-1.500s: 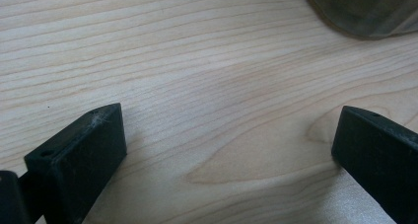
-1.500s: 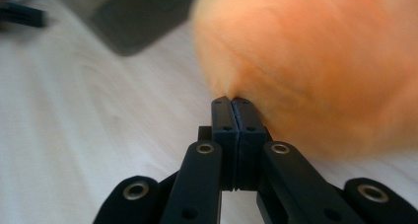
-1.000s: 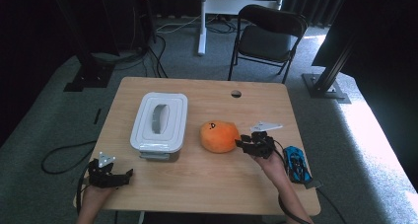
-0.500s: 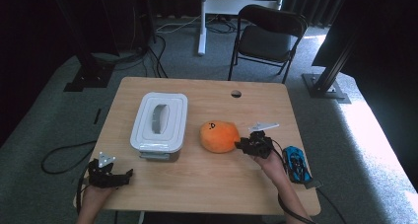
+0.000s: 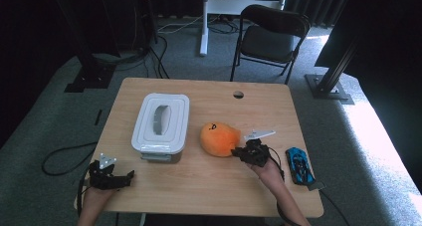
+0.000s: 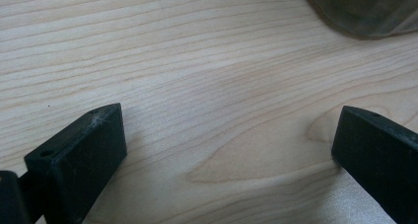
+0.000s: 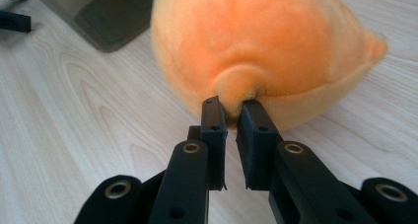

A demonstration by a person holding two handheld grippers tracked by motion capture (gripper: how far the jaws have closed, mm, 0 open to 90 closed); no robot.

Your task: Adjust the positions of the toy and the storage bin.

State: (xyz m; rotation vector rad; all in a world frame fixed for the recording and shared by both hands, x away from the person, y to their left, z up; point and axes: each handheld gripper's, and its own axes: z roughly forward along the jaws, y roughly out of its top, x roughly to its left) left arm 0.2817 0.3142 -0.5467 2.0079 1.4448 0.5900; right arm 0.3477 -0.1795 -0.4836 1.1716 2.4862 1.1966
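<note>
Our right gripper (image 7: 231, 108) has just been closing, and its two black jaws now pinch a small rounded nub at the near side of the orange plush toy (image 7: 266, 46), with the fuzz pressed in between the pads. From the high view the right gripper (image 5: 247, 150) sits at the toy's right edge, touching it, our hand behind it toward the near right of the tabletop (image 5: 199, 186). The orange plush toy (image 5: 219, 139) lies on the tabletop near its middle, with a small dark mark on its upper side.

Just left of the toy, close but apart from it, stands a white lidded container (image 5: 161, 121), its long side running away from us. To the right of our right hand a blue toy car (image 5: 300, 165) lies near the tabletop's right edge, apart from the gripper.

Our left gripper (image 5: 115, 178) rests at the near left corner of the tabletop, well apart from the toy. In its own view the left gripper (image 6: 229, 135) has its jaws spread wide with bare wood between them, holding nothing; a corner of the container (image 6: 365, 9) shows at the upper right.
</note>
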